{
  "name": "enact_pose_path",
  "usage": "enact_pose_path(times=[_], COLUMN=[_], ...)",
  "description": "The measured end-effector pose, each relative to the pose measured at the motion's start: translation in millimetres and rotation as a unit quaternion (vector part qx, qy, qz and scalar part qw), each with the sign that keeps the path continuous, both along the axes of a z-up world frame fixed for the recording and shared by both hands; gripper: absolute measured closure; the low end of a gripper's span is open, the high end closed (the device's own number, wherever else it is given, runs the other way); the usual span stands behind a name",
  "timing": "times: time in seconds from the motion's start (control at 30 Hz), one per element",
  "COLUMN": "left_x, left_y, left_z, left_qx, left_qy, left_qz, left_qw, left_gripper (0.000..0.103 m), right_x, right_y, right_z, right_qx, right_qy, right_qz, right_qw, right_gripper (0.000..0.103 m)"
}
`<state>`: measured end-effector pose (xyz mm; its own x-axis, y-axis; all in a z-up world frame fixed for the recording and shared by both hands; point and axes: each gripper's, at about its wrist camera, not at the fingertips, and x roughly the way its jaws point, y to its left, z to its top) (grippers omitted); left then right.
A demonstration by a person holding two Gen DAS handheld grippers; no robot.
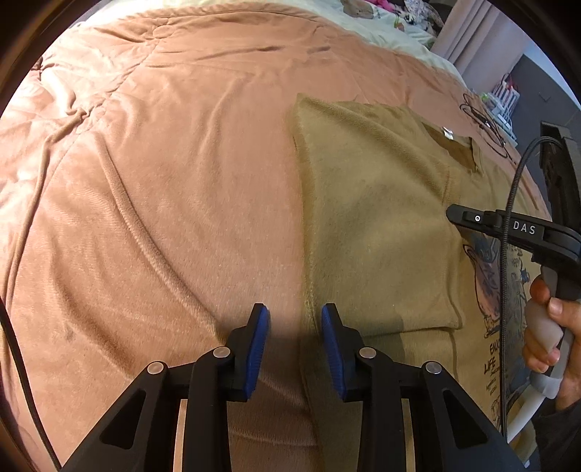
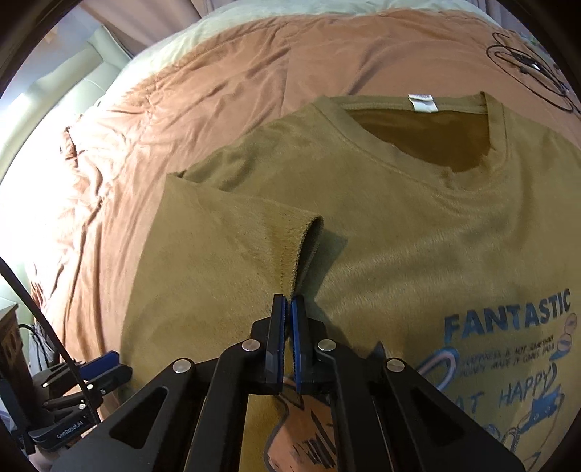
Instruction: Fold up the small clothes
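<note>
An olive-brown T-shirt (image 2: 417, 225) with a blue printed front lies face up on a bed; it also shows in the left wrist view (image 1: 374, 218). Its left side and sleeve are folded over the body. My right gripper (image 2: 289, 301) is shut on the sleeve hem (image 2: 305, 239) and holds it a little above the shirt. The right gripper's body shows in the left wrist view (image 1: 508, 225), its fingertips hidden there. My left gripper (image 1: 295, 316) is open and empty, over the folded left edge of the shirt near the bedspread. It also shows in the right wrist view (image 2: 105, 363).
A salmon-pink bedspread (image 1: 145, 163) covers the bed around the shirt. A black coiled cable (image 2: 526, 69) lies on the bed beyond the collar. Pale pillows and bedding (image 1: 381, 25) are at the far end. A dark nightstand (image 2: 11, 348) stands at the left.
</note>
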<state>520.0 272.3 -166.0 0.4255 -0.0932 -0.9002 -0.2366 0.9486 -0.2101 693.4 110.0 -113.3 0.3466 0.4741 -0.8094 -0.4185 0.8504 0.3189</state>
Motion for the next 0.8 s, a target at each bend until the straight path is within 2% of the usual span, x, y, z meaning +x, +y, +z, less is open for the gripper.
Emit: enact_pose_path(times=[0.07, 0.13, 0.17, 0.2, 0.27, 0.47, 0.57, 0.67, 0.8], left_x=[-3, -4, -6, -6, -11, -30, -44, -54, -71], left_y=[1, 0, 1, -1, 0, 7, 13, 17, 22], left_z=[3, 6, 8, 10, 13, 26, 33, 38, 46], left_qx=[-0.001, 0.000, 0.002, 0.005, 0.007, 0.016, 0.019, 0.019, 0.009], left_qy=[-0.002, -0.004, -0.005, -0.005, -0.006, -0.015, -0.017, -0.019, -0.030], left_qz=[0.003, 0.006, 0.007, 0.009, 0.015, 0.038, 0.052, 0.063, 0.079], left_qw=[1.0000, 1.0000, 1.0000, 0.9999, 0.9998, 0.9990, 0.9983, 0.9976, 0.9964], left_gripper=[0.070, 0.070, 0.070, 0.070, 0.070, 0.070, 0.070, 0.070, 0.066], right_x=[-3, -13, -18, -24, -40, -73, -85, -89, -95], right_y=[-3, -7, -7, -7, -4, 12, 19, 23, 16], right_z=[8, 18, 21, 23, 28, 22, 15, 1, -7], right_qx=[-0.008, 0.012, 0.016, 0.020, 0.031, 0.056, 0.053, 0.029, 0.029], right_qy=[-0.003, -0.005, -0.005, -0.006, -0.011, -0.002, 0.002, 0.015, 0.029], right_qz=[-0.008, 0.003, 0.008, 0.014, 0.030, 0.085, 0.106, 0.107, 0.091], right_qw=[1.000, 1.000, 1.000, 1.000, 0.999, 0.995, 0.993, 0.994, 0.995], right_gripper=[0.102, 0.102, 0.097, 0.085, 0.075, 0.075, 0.082, 0.090, 0.090])
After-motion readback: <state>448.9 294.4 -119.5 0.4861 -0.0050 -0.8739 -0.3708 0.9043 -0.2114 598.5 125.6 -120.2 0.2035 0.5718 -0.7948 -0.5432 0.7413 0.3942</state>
